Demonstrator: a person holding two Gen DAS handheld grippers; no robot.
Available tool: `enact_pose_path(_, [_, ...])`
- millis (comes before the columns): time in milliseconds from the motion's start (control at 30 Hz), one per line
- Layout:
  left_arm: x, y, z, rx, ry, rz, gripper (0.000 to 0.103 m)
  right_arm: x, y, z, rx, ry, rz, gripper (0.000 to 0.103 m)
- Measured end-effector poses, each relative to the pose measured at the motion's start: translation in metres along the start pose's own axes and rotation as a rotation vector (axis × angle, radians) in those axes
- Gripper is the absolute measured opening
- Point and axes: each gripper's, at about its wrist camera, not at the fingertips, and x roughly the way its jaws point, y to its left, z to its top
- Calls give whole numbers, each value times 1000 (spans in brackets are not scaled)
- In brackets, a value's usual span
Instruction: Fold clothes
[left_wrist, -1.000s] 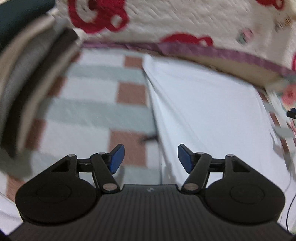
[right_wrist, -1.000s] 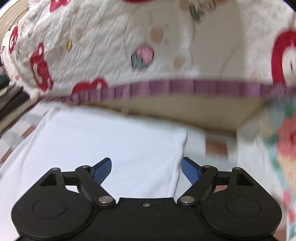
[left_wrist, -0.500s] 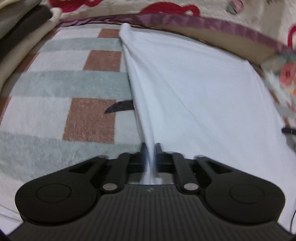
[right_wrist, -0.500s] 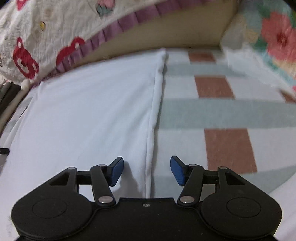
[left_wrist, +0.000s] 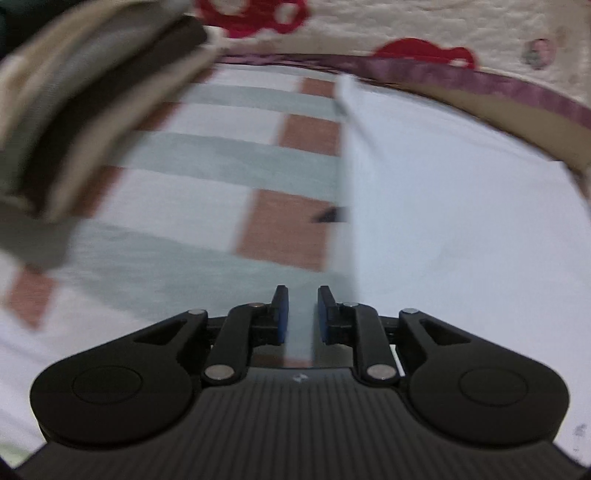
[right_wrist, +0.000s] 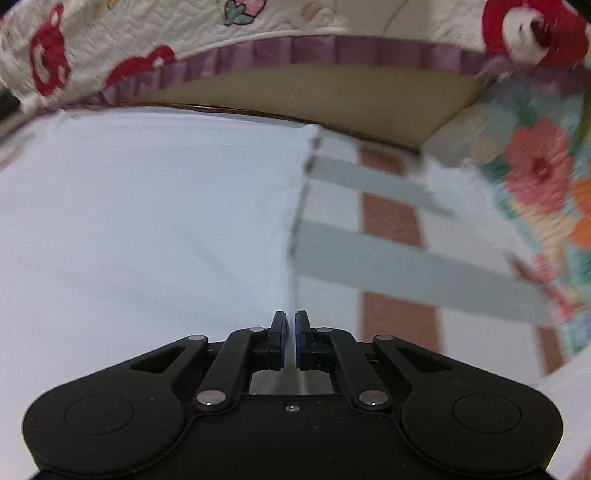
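A white garment lies spread flat on a checked blanket. In the left wrist view its left edge runs toward my left gripper, whose blue pads stand a little apart with a strip of cloth between them. In the right wrist view the white garment fills the left half, and its right edge runs into my right gripper, whose pads are nearly together on the edge. Both views are blurred.
The checked blanket in white, grey-green and brick squares lies under the garment. A stack of folded clothes stands at the left. A quilt with red prints and a purple trim runs along the back. A floral cloth lies at the right.
The right gripper has closed from open onto the garment's right edge. The left gripper, shut on the left edge half a second ago, now shows a small gap between its pads. Both cameras moved.
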Motion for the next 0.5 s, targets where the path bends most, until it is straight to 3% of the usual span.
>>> enact_pose_path(33, [-8,8,0,-15,-5,15,19,-4,-1,1,-1,-3,-27,5])
enact_pose_path(100, [-23,23,1,-44,-14,46,25,-17,-7,2,45,-27,6,12])
enact_pose_path(133, [-32,31,1,-61,-20,60,33,-24,-6,1,61,-41,52,19])
enact_pose_path(167, [-42,43,1,-87,-29,71,36,-31,-5,0,77,-56,98,32])
enact_pose_path(233, [-60,65,-4,-130,-48,103,44,-44,-3,-1,109,-86,189,43])
enact_pose_path(333, [-73,95,-21,-222,-58,74,44,-64,2,-2,147,-128,320,44])
enact_pose_path(500, [-96,144,-49,-375,-75,26,48,-90,44,5,79,-159,472,48])
